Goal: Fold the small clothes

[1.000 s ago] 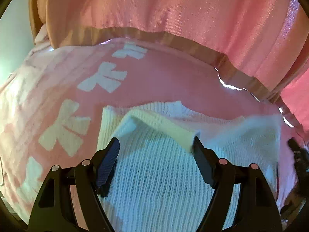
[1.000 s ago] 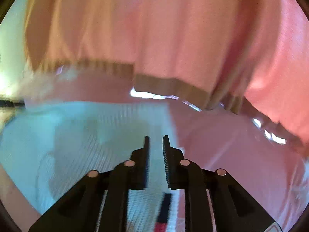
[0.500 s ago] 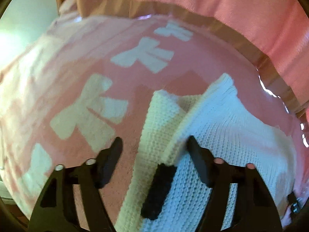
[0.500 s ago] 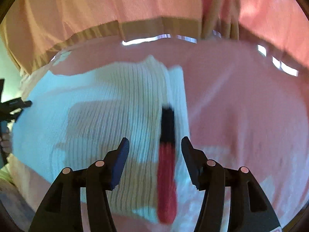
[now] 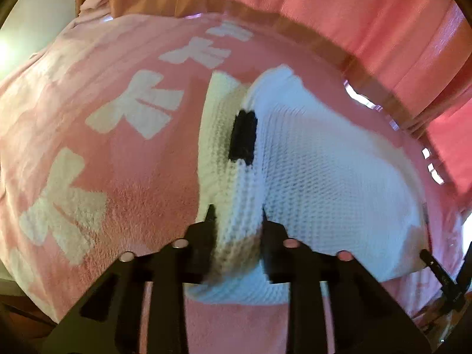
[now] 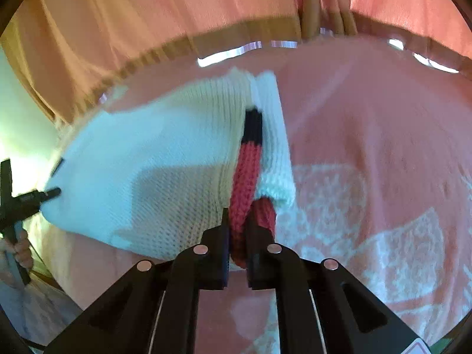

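Observation:
A white knit garment [image 5: 324,171] lies on a pink blanket [image 5: 124,177] printed with white bows. Along its left edge runs a folded strip bearing a black patch [image 5: 243,138]. My left gripper [image 5: 237,212] is closing, and its pads pinch the near end of that white strip. In the right wrist view the same garment [image 6: 153,153] has a red knit band [image 6: 246,171] with a black upper section along its right edge. My right gripper [image 6: 237,215] is closing too, its jaws nearly together on the red band's near end.
Pink curtains [image 5: 324,6] with a tan hem hang just behind the blanket's far edge. The left gripper's frame [image 6: 17,203] and a hand [image 6: 17,253] show at the garment's left corner. Bare pink blanket [image 6: 368,135] stretches right of the garment.
Both grippers came down onto the garment's side edges and narrowed from wide open. The left now pinches the white folded strip, the right the red band.

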Action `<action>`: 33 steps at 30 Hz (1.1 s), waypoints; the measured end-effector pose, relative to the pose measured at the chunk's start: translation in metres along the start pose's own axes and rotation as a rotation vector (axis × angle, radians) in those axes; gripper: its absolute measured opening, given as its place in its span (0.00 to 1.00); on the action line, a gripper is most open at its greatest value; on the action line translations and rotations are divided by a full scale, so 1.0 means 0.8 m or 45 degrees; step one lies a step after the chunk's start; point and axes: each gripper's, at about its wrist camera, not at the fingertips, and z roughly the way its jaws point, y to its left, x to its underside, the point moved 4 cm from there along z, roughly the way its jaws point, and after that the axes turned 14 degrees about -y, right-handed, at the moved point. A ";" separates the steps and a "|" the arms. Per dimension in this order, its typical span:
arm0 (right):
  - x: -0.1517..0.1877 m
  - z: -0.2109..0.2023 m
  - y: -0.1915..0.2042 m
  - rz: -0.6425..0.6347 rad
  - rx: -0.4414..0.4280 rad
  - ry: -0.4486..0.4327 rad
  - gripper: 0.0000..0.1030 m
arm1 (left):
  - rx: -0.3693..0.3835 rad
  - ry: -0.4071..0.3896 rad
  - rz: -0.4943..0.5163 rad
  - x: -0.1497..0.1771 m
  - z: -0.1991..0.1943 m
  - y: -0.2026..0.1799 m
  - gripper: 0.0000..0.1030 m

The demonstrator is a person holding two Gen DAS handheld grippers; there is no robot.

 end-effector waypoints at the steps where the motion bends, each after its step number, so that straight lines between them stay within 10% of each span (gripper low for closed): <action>1: -0.006 -0.013 0.002 0.000 -0.018 -0.039 0.07 | 0.029 -0.027 -0.010 -0.004 -0.013 0.001 0.21; 14: 0.063 -0.034 -0.041 -0.002 0.131 0.156 0.10 | -0.047 0.055 0.077 0.047 -0.041 0.025 0.26; 17: 0.051 -0.046 -0.038 0.013 0.132 0.106 0.30 | -0.047 -0.100 0.094 0.031 -0.071 0.012 0.32; 19: 0.029 -0.054 -0.033 -0.003 0.123 0.035 0.46 | -0.043 -0.175 0.095 0.016 -0.084 0.001 0.59; 27: -0.067 0.028 -0.016 -0.133 0.041 0.029 0.57 | -0.084 -0.117 0.120 -0.072 -0.002 -0.054 0.71; 30: -0.064 0.073 -0.020 -0.144 0.045 0.105 0.54 | -0.156 -0.022 0.130 -0.069 0.051 -0.046 0.44; 31: -0.057 0.087 -0.023 -0.121 0.036 0.155 0.44 | -0.166 0.008 0.134 -0.062 0.061 -0.044 0.27; 32: -0.052 0.094 -0.025 -0.104 0.032 0.179 0.09 | -0.180 0.029 0.139 -0.057 0.067 -0.041 0.20; 33: -0.051 0.094 -0.024 -0.085 0.018 0.182 0.08 | -0.200 0.031 0.149 -0.054 0.070 -0.038 0.09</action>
